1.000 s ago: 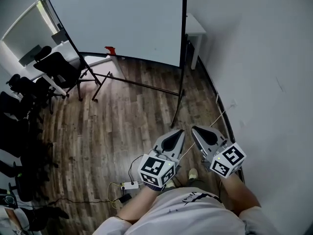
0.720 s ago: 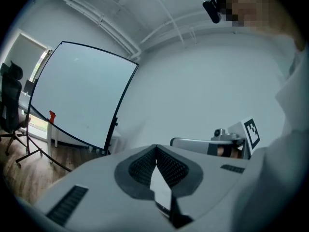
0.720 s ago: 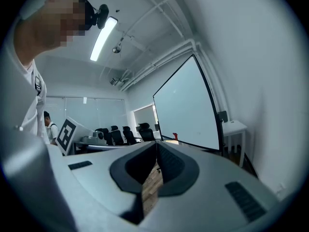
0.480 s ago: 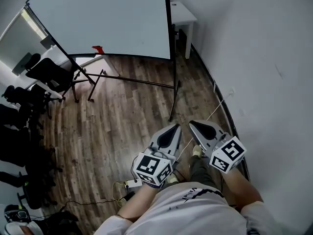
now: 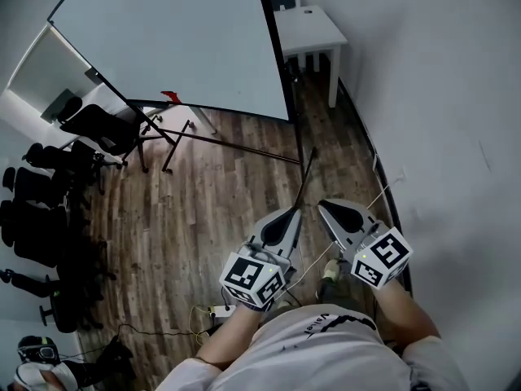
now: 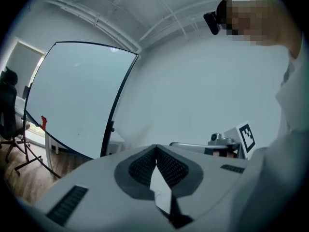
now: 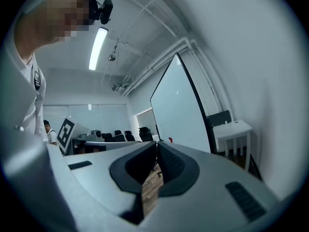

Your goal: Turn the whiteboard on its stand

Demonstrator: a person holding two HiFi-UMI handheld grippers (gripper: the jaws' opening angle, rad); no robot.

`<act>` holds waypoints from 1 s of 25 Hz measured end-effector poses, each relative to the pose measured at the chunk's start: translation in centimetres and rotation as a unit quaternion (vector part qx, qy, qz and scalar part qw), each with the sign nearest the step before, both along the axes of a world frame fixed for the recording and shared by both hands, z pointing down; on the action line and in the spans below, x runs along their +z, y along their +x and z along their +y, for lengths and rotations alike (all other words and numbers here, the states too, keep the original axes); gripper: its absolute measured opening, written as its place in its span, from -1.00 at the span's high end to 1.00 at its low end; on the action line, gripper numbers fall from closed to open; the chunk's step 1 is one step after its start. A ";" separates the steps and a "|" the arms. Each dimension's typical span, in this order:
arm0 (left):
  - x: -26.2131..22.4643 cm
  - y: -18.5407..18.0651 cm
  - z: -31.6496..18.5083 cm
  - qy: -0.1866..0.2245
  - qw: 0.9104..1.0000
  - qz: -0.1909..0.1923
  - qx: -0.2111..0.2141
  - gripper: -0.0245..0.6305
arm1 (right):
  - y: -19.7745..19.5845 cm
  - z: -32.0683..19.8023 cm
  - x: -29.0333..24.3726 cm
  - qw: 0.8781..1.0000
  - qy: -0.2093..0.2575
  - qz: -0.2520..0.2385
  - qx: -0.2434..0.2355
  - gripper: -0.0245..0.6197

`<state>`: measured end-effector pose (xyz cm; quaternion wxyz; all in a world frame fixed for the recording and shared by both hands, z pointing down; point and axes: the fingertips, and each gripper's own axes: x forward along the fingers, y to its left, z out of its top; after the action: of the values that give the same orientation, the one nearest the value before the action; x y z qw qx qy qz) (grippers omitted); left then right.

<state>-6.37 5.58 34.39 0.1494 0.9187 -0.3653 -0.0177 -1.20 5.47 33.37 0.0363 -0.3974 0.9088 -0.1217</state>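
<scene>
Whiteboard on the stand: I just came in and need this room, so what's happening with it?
A person stands back from the whiteboard, holding a gripper in each hand. The left gripper and right gripper are both shut and empty, pointed toward it but touching nothing. It sits on its stand, not yet handled.

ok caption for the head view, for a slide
Left claw and right claw, both shut and empty, face the whiteboard on its stand; table beside it.

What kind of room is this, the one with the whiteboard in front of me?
Most likely an office or meeting room. A large whiteboard stands ahead, black office chairs are gathered along the left side, and a small white table sits against the wall.
</scene>
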 end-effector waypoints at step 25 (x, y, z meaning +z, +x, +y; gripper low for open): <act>2.7 6.3 -13.9 -0.005 0.999 -0.012 -0.029 0.89 | 6.3 -17.2 6.9 1.000 -0.016 0.021 0.001 0.86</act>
<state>-0.08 -8.34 37.06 0.1489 0.9070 -0.3939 -0.0097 5.14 -11.68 40.27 0.0108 -0.4016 0.9068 -0.1275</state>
